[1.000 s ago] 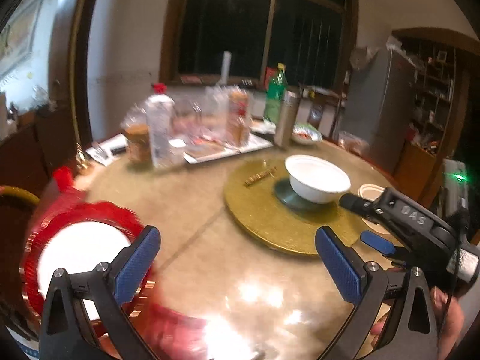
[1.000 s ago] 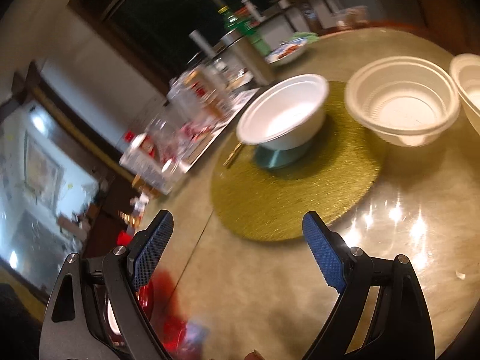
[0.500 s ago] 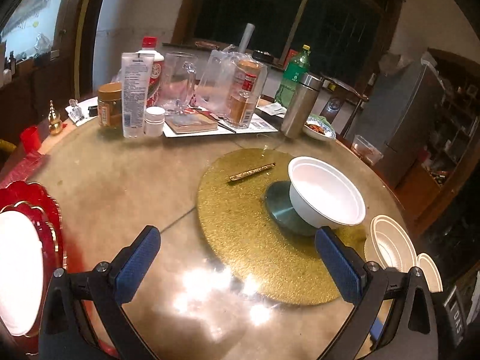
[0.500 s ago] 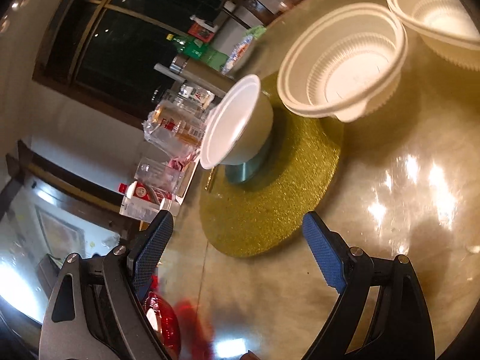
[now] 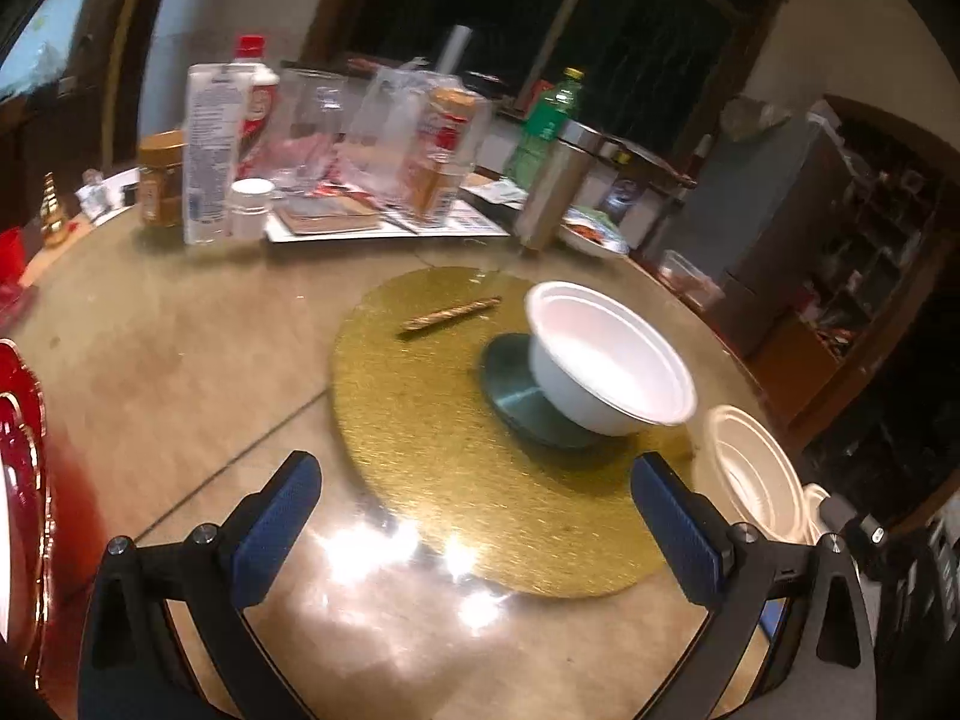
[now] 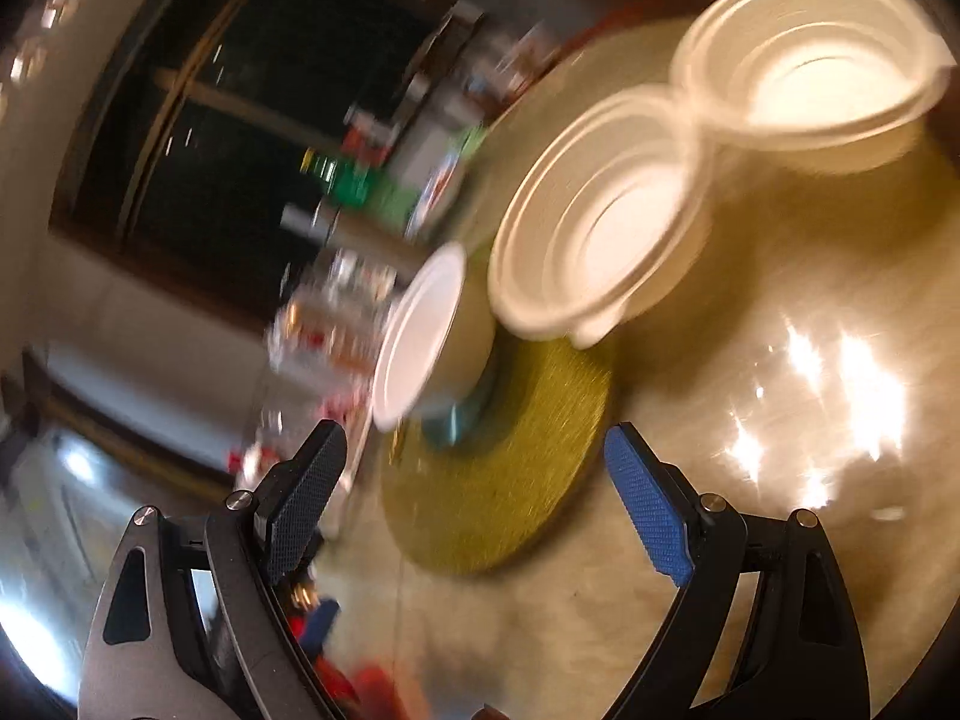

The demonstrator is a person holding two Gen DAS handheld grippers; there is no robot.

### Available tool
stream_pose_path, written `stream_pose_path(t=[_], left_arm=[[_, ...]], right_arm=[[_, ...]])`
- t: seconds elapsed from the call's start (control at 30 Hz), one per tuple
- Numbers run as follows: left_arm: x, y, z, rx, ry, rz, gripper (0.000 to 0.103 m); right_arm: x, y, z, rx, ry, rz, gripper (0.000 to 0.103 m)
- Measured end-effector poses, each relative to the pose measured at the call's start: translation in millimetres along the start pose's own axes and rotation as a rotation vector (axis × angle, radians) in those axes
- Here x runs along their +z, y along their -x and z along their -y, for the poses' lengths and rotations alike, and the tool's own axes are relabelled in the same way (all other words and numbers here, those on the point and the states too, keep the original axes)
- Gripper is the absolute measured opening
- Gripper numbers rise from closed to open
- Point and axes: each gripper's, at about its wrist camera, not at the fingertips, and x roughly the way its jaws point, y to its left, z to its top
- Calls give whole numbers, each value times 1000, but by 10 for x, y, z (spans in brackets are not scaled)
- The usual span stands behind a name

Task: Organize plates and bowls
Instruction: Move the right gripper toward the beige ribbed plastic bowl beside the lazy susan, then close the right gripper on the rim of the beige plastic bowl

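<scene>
Three white bowls noted, located relative to the gold mat [image 5: 480, 450]: one white bowl [image 5: 609, 354] on it, propped on a metal disc [image 5: 516, 396]; two ribbed bowls [image 6: 600, 216] beside it. Left gripper [image 5: 480, 528] and right gripper [image 6: 474, 480] spread, holding nothing. Bowls judged light, thin, flexible; pinch at the rim. Red plates [image 5: 21, 480] lie well apart from the mat.

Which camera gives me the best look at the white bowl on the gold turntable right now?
The left wrist view. The white bowl sits there sharp and upright on the gold turntable, its whole rim and inside visible. The right wrist view shows it motion-blurred, rolled sideways, rim nearly edge-on.
</scene>
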Motion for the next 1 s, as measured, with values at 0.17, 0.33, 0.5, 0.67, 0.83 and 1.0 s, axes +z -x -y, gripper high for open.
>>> stream_pose_path(t=[0.17,0.33,0.5,0.67,0.83,1.0], left_arm=[[12,42,253,-59,-61,-67,103],[76,-107,582,-90,-99,-163,103],[124,-436,921,-123,-107,-217,103],[58,-684,1251,-131,-149,-258,103],[-40,-902,1447,-123,-175,-288,102],[-89,-1045,1536,-112,-171,-293,102]], right_arm=[[173,203,85,-66,-67,64,89],[393,119,224,-89,-136,-5,89],[622,80,327,-89,-147,-28,84],[776,82,443,-97,-160,0,65],[811,-38,551,-73,-179,-26,58],[829,-67,553,-81,-160,-32,59]])
